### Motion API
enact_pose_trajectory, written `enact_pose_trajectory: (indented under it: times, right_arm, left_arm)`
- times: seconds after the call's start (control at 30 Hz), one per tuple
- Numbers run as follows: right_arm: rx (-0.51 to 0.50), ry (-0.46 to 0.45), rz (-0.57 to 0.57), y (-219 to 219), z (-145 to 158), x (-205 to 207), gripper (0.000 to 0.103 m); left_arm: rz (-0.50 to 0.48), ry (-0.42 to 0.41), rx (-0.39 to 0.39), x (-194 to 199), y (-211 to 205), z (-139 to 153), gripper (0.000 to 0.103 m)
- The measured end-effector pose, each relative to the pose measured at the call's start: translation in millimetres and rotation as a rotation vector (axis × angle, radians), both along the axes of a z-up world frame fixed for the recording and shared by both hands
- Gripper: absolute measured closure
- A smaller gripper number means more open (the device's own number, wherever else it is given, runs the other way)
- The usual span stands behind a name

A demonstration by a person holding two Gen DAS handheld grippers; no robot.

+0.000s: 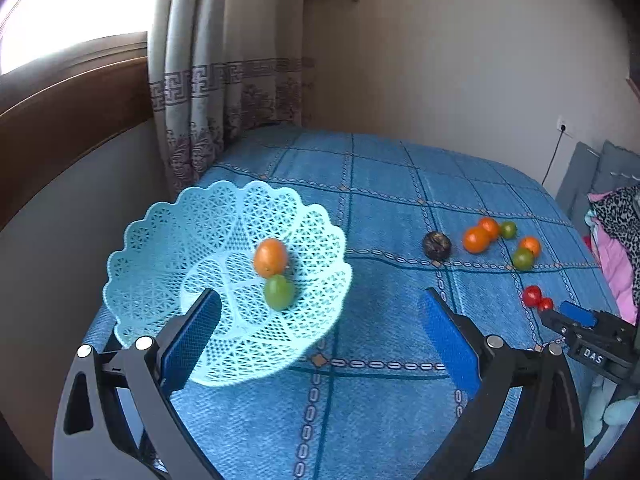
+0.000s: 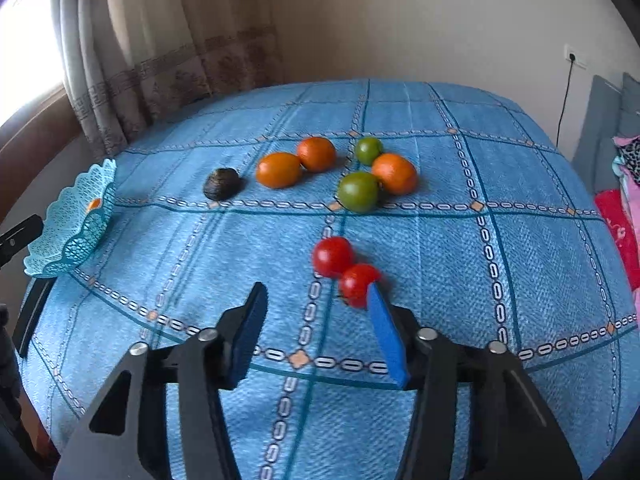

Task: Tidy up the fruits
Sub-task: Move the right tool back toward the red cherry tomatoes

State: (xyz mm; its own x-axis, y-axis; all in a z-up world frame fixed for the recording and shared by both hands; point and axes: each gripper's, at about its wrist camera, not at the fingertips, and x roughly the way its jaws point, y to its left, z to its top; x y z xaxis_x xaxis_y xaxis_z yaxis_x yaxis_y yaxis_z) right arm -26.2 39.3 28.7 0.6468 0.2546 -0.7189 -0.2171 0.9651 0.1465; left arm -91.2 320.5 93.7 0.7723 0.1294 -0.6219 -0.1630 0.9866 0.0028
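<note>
Progress: partial. The light blue lattice basket (image 1: 168, 240) sits at the table's 9 o'clock edge and holds two fruits, one orange fruit (image 1: 270, 257) and one green fruit (image 1: 279, 291), touching each other.

Outstanding on the blue checked tablecloth (image 2: 440, 264): a dark wrinkled fruit (image 2: 221, 184), three orange fruits (image 2: 279, 169) and two green fruits (image 2: 358, 192) clustered toward 12 o'clock, plus two red tomatoes (image 2: 333, 256) nearer the centre, touching.

Left gripper (image 1: 320, 312): jaws spread wide, empty, its left pad at the basket's near rim; whether it touches the rim cannot be told.

Right gripper (image 2: 316, 304): jaws spread, empty, its right pad just before the nearer tomato. Judgement: tomato pickup is next; eight fruits remain.
</note>
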Motion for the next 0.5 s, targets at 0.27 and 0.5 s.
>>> enact_pose_trajectory:
  times: [0.27,0.5]
  right_arm:
    - [-0.026,0.025,-0.031,-8,-11,12,0.057]
    - [-0.041,0.038,-0.03,-10,-16,23,0.065]
  left_arm:
    - [-0.042,0.023,0.013,7,-20,-7,0.003]
    - [-0.075,0.047,0.023,16,-37,-15,0.003]
